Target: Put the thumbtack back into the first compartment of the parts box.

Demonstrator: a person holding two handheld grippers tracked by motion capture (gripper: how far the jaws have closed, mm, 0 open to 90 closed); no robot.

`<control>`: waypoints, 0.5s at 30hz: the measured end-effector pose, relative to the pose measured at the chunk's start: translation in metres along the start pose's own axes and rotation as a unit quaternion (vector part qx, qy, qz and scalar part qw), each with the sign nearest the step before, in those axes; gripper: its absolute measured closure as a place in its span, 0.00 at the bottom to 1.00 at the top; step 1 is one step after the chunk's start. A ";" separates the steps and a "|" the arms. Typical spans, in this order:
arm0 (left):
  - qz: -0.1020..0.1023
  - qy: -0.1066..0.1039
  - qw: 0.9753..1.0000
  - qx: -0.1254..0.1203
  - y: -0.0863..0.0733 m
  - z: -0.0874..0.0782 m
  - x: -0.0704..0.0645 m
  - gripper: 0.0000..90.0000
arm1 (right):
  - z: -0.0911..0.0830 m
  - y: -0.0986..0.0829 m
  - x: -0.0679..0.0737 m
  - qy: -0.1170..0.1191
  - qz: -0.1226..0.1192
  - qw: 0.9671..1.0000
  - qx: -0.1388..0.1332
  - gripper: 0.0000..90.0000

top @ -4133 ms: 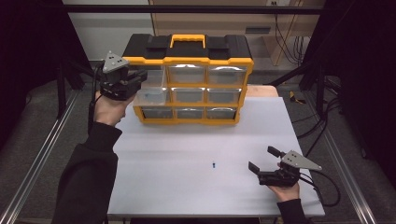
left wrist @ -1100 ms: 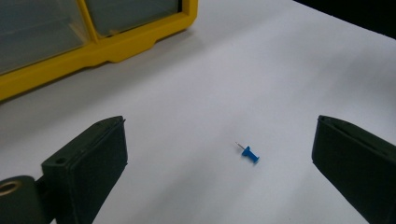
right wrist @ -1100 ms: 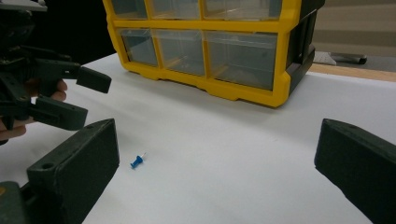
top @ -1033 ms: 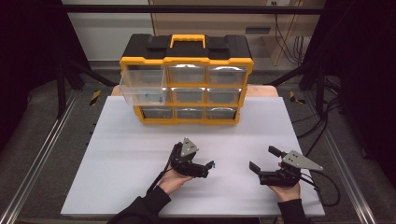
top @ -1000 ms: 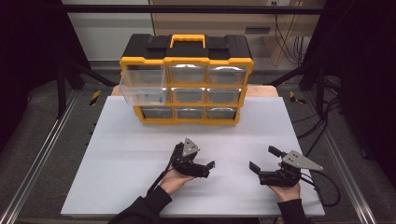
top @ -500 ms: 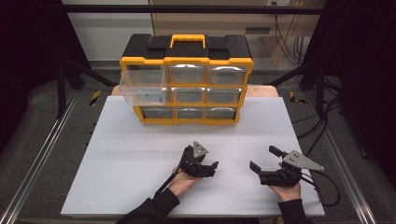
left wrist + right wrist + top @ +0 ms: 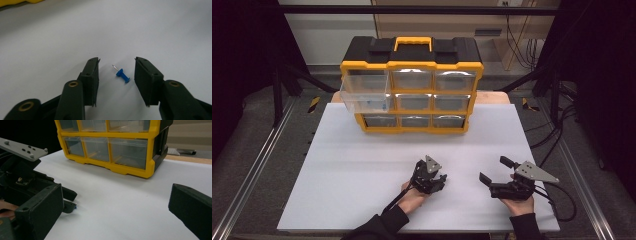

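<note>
A small blue pushpin [image 7: 122, 75] lies on its side on the white table [image 7: 362, 165], needle pointing up-left in the left gripper view. My left gripper [image 7: 116, 62] is open and low over the table, one jaw on either side of the pin, neither touching it. In the high view the left gripper [image 7: 440, 179] sits at front centre. My right gripper [image 7: 495, 170] rests open to its right with nothing between its jaws. The right gripper view shows the right gripper [image 7: 116, 191] wide open and, beyond its left jaw, the left gripper [image 7: 71, 201].
A yellow and black organizer [image 7: 412, 90] with clear drawers stands at the back of the table. One drawer [image 7: 364, 101] in its left column is pulled out. Cables trail from the right gripper toward the table's right edge.
4.1 s ago the left gripper was up at the organizer's left drawer. It has come down to the front centre, and in the last second edged right around the pin. The right gripper has stayed still.
</note>
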State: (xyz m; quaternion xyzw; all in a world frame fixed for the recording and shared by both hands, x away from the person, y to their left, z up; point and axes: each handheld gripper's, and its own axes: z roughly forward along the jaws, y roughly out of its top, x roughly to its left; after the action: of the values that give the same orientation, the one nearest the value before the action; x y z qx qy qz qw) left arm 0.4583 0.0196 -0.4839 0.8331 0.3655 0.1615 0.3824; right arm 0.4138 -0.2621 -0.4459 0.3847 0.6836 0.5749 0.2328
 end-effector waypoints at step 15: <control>0.020 0.018 1.000 0.004 -0.001 0.000 -0.005 0.87 | 0.000 0.001 0.000 -0.002 0.002 1.000 0.000 0.01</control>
State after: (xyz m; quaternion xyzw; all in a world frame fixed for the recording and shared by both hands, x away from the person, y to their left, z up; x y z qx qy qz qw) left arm 0.4543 0.0168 -0.4844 0.8386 0.3561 0.1828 0.3694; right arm 0.4139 -0.2622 -0.4453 0.3870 0.6823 0.5749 0.2327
